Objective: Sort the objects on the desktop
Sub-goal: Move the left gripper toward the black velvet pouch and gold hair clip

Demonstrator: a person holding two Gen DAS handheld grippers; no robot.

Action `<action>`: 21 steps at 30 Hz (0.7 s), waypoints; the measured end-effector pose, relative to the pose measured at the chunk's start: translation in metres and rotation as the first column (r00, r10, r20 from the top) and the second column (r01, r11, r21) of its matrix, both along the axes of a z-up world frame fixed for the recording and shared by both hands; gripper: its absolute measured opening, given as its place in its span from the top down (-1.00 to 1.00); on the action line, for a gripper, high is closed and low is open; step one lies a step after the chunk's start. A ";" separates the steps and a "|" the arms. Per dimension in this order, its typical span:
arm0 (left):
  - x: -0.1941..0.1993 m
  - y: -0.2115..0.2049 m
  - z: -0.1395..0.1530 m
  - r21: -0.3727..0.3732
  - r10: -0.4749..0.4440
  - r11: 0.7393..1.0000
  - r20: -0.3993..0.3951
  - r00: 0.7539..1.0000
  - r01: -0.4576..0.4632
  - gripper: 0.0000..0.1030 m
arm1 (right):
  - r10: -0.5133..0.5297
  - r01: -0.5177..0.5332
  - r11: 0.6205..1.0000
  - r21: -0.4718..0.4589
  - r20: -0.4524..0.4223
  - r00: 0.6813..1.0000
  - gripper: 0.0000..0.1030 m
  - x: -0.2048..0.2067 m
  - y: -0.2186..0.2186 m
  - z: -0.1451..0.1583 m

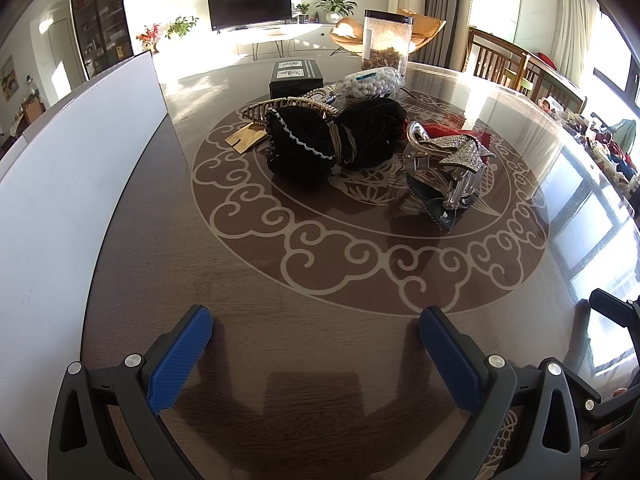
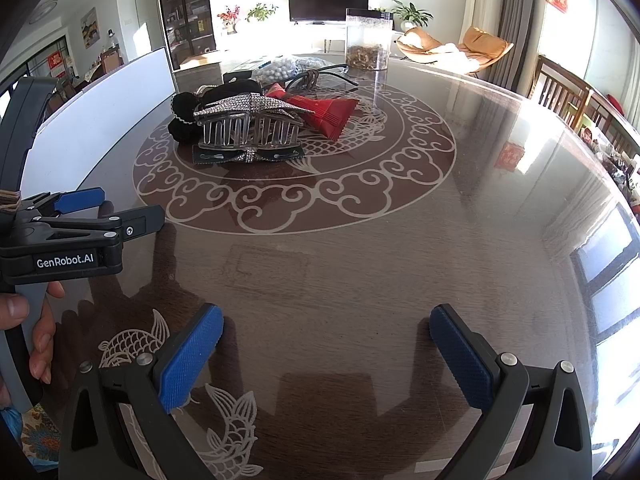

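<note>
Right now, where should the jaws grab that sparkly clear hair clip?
Probably across its rhinestone top bar, coming from above. The sparkly clear hair clip rests teeth-down on a dark bow clip, so the top is the exposed, firm part. The right gripper faces its long side with open jaws, so it seems the handier one.

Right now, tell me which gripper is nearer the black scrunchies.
Left. The left gripper faces the black scrunchies from closer in; the right gripper is farther back and off to their right, with the rhinestone clip in between.
</note>
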State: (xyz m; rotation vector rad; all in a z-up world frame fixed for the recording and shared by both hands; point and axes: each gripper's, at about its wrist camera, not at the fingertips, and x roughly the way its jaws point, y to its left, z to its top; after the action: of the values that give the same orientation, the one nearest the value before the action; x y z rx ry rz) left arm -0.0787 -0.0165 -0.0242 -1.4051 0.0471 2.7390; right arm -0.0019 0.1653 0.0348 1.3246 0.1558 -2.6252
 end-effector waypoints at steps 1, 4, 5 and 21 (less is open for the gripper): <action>0.000 0.000 0.000 0.000 0.000 1.000 0.000 1.000 0.000 -1.00 | 0.000 0.000 1.000 0.000 0.000 1.000 -1.00 0.000 0.000 0.000; 0.000 0.000 0.000 0.000 0.000 1.000 0.000 1.000 0.000 -1.00 | 0.000 0.000 1.000 0.000 0.000 1.000 -1.00 0.000 0.000 0.000; 0.000 0.000 0.000 0.000 0.000 1.000 0.000 1.000 0.000 -1.00 | 0.000 0.000 1.000 0.000 0.000 1.000 -1.00 0.000 0.000 0.000; 0.000 0.000 0.000 0.000 0.000 1.000 0.000 1.000 0.000 -1.00 | 0.031 -0.031 1.000 0.002 0.021 0.999 -1.00 -0.007 -0.001 0.000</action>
State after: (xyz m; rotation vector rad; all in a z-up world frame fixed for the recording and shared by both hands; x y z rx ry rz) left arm -0.0791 -0.0162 -0.0241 -1.4057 0.0466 2.7386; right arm -0.0089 0.1641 0.0352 1.3388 0.1752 -2.5851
